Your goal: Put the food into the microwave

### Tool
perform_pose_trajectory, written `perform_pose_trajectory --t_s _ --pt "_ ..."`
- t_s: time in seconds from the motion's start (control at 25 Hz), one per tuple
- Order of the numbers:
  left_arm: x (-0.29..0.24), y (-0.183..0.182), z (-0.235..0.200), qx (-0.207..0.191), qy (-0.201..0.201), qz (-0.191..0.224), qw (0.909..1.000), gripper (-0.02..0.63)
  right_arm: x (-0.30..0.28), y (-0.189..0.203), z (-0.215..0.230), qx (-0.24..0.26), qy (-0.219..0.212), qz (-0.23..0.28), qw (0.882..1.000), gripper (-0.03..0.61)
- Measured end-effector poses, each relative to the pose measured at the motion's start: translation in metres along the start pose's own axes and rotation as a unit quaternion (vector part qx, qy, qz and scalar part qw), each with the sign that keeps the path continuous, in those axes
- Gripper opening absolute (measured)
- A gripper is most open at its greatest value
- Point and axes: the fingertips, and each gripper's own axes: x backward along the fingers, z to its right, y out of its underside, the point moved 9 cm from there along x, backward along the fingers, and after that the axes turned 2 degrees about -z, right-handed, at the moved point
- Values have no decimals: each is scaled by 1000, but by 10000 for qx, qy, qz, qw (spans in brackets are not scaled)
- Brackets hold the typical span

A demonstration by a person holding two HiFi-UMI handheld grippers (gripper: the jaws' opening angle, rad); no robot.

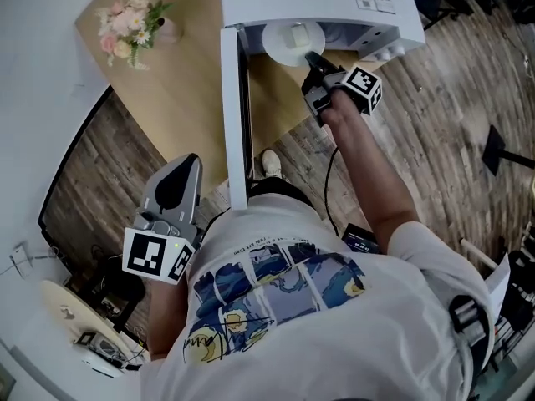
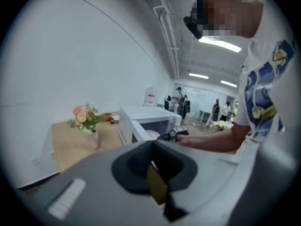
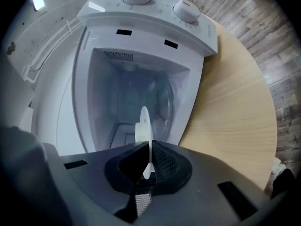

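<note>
The white microwave [image 1: 322, 2] stands on the wooden table [image 1: 184, 82] with its door [image 1: 234, 115] swung open. My right gripper [image 1: 314, 60] is shut on the rim of a white plate [image 1: 284, 47] that carries a pale piece of food [image 1: 297, 33], right at the oven's mouth. In the right gripper view the plate [image 3: 143, 125] shows edge-on between the jaws of the gripper [image 3: 146, 150], with the empty cavity [image 3: 136, 91] straight ahead. My left gripper [image 1: 179, 172] hangs low at the left, off the table, jaws together and holding nothing.
A small vase of pink flowers [image 1: 129, 25] stands at the table's far left corner. Two knobs [image 3: 185, 11] sit on the oven's control panel. The open door juts out past the table's edge toward my body. Wood-plank floor surrounds the table.
</note>
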Motion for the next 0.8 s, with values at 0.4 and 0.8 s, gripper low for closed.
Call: perform_pose_trajectory --t_s 0.4,0.8 --pt "5 6 -6 196 -360 -153 9990 9 -44 -24 2 72 150 240 9996 12" --pt "0 6 -11 263 -339 -250 9988 9 -59 -30 4 534 407 329 9972 12"
